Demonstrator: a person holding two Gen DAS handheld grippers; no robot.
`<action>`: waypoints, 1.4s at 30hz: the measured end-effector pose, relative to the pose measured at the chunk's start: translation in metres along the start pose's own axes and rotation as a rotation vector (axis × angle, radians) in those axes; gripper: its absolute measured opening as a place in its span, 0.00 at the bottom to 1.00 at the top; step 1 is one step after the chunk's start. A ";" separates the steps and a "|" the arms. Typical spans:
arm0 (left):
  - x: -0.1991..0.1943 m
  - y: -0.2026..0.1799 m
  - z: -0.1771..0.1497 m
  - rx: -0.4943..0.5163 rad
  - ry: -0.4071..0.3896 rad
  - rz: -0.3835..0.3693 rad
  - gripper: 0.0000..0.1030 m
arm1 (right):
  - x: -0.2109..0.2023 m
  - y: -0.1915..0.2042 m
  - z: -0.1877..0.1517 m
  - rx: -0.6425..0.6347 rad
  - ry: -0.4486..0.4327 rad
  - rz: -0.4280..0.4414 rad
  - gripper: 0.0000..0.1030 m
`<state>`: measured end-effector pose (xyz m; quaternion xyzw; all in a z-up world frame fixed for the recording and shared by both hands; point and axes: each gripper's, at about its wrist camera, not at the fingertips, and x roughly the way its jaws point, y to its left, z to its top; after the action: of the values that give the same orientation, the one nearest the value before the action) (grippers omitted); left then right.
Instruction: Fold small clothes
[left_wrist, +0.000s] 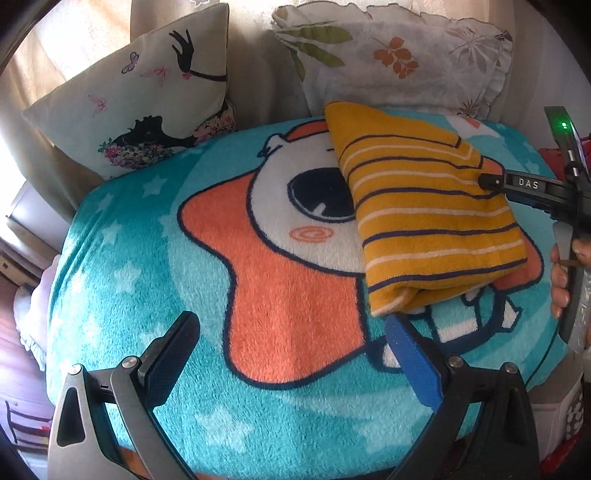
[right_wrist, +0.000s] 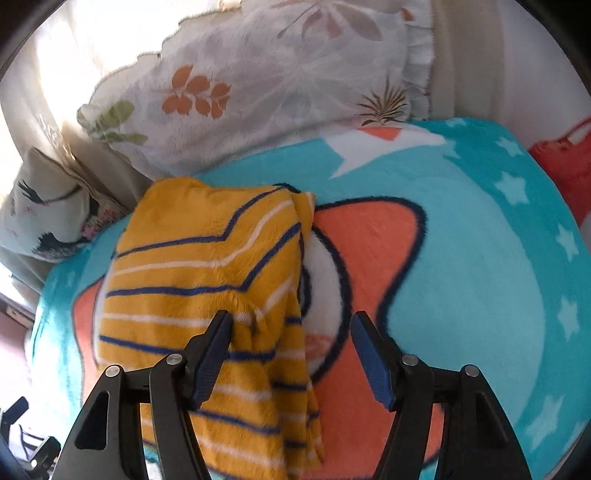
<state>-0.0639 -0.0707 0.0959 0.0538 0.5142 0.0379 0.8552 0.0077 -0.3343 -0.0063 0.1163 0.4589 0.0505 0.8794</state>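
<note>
A yellow garment with navy and white stripes lies folded on a teal cartoon blanket. My left gripper is open and empty, just in front of the garment's near corner. My right gripper is open over the garment's right edge; its left finger touches the cloth, its right finger is over the blanket. In the left wrist view the right gripper's finger rests on the garment's right side.
Two pillows lean at the back: one with a black silhouette print, one with leaf prints. A red object lies at the blanket's right edge. Floor shows at the left.
</note>
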 end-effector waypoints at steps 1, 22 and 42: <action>0.001 0.000 0.000 -0.004 0.004 0.004 0.97 | 0.004 -0.001 0.001 -0.005 0.004 -0.007 0.75; 0.064 0.004 0.049 -0.130 0.031 -0.366 0.97 | 0.015 -0.025 0.009 0.128 0.026 0.219 0.81; 0.097 0.000 0.109 -0.279 0.071 -0.607 0.50 | 0.058 0.018 0.035 0.283 0.153 0.699 0.45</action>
<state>0.0775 -0.0648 0.0615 -0.2208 0.5259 -0.1464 0.8082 0.0695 -0.3106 -0.0286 0.3819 0.4583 0.2921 0.7475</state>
